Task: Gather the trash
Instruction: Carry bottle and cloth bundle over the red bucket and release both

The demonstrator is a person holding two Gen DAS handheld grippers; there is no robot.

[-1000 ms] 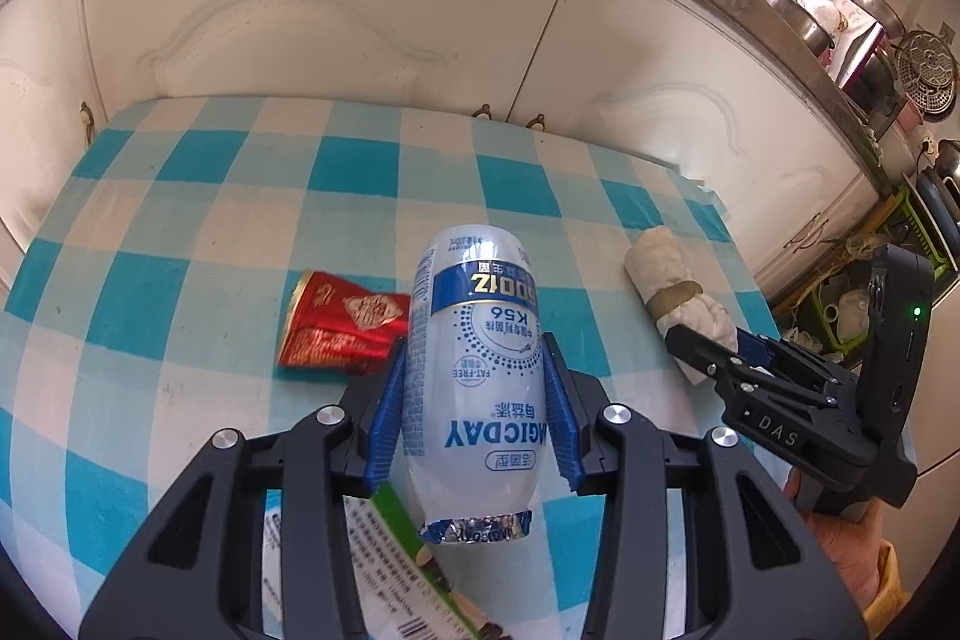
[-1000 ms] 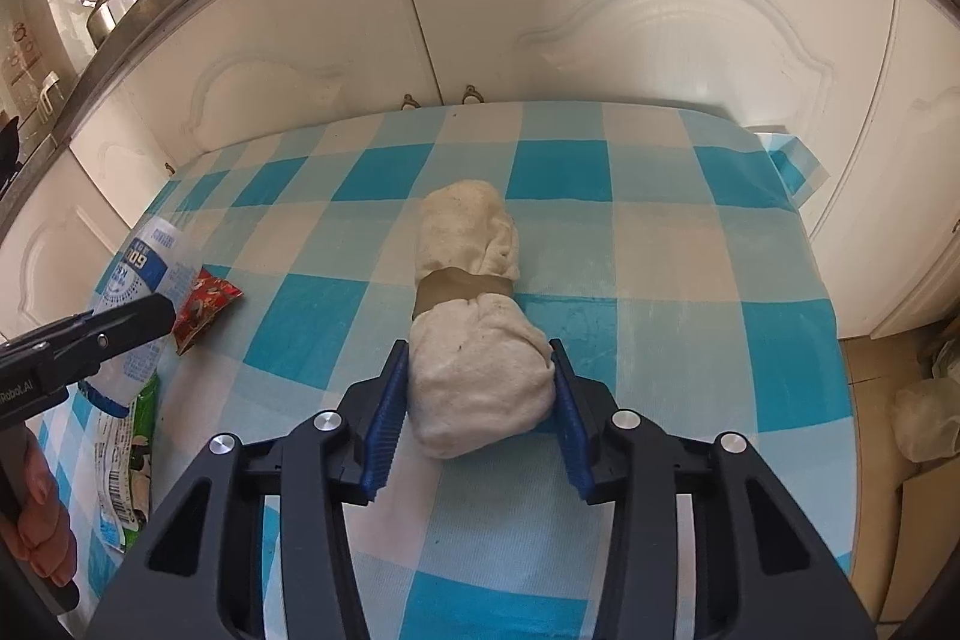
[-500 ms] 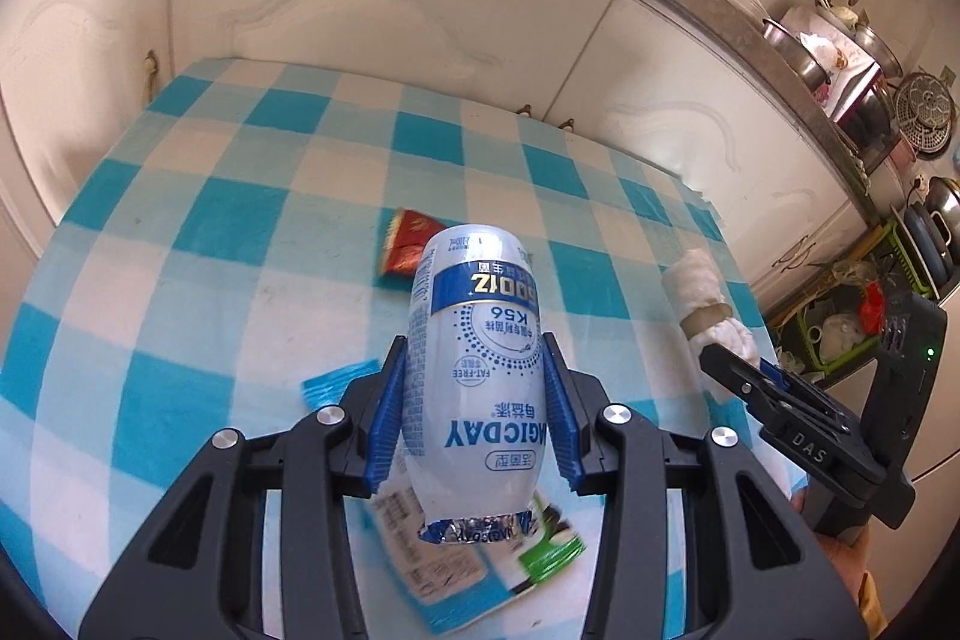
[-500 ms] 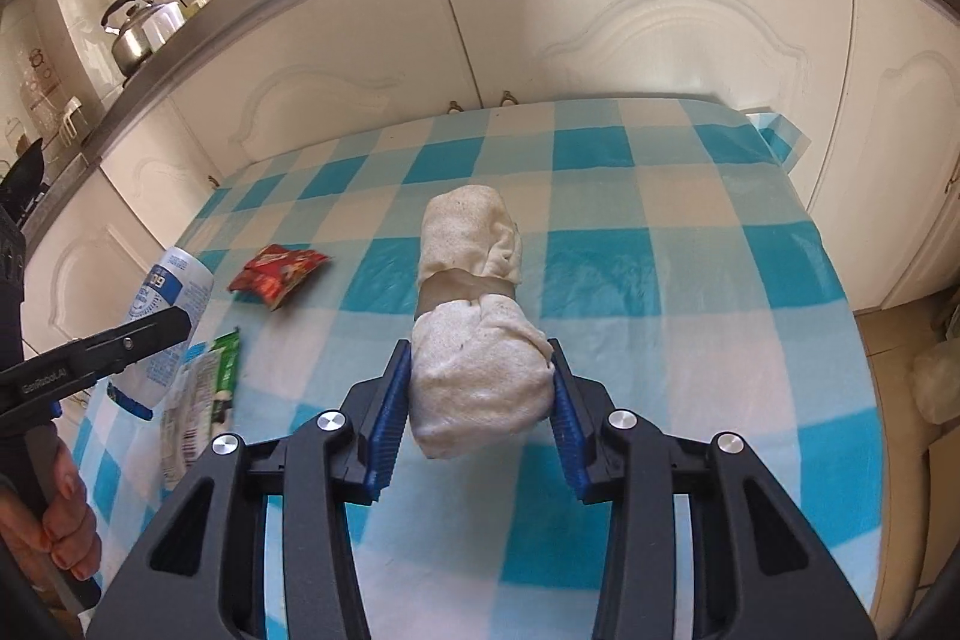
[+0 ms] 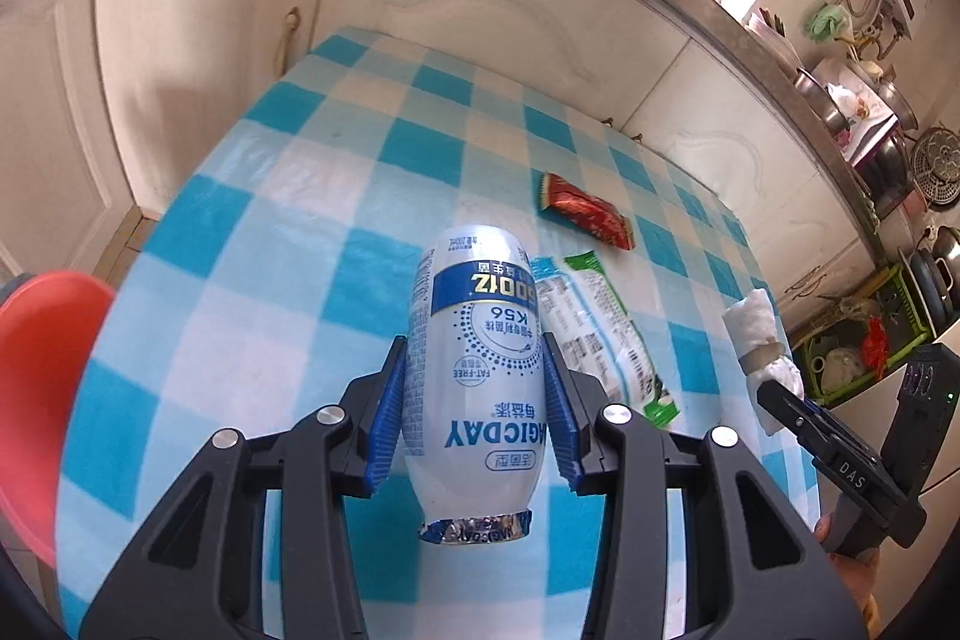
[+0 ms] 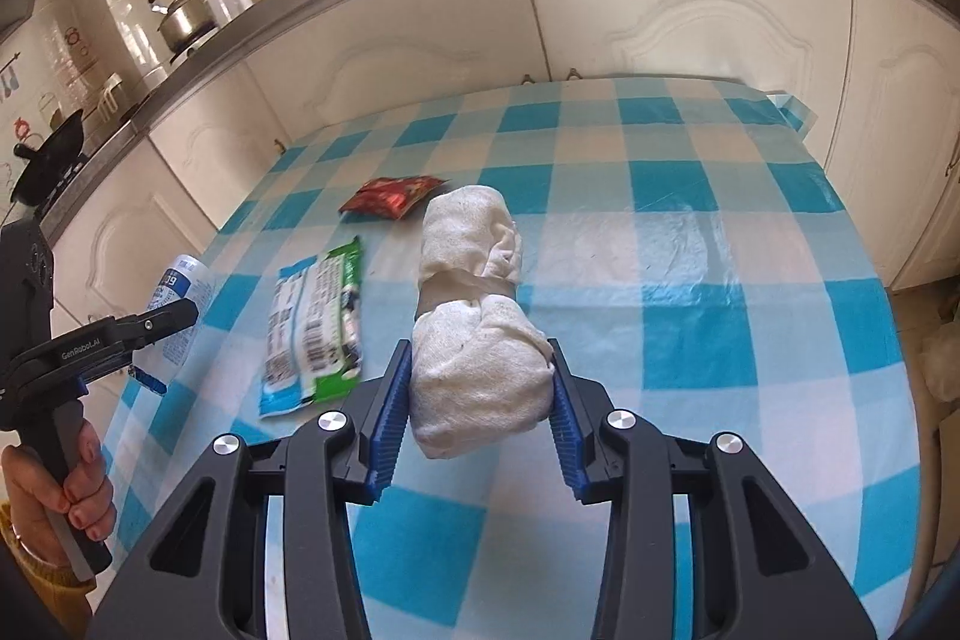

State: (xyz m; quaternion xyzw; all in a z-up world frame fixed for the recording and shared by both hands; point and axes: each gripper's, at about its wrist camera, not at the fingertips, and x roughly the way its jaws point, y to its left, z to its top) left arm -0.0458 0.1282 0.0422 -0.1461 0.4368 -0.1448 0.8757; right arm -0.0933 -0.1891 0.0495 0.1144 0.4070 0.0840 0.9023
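The left tool (image 5: 477, 388) is clamped on a small drink bottle (image 5: 474, 364), the right tool (image 6: 480, 388) on a taped cloth bundle (image 6: 474, 340); both are held above the checked table (image 6: 720, 250). Carrying them level and firmly should prevent slips. A red bin (image 5: 42, 388) shows beside the table; its contents are hidden.

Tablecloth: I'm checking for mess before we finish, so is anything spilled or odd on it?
No spill shows on the blue-and-white checked tablecloth. Two wrappers lie loose: a red foil snack packet and a flattened green-and-white plastic wrapper.
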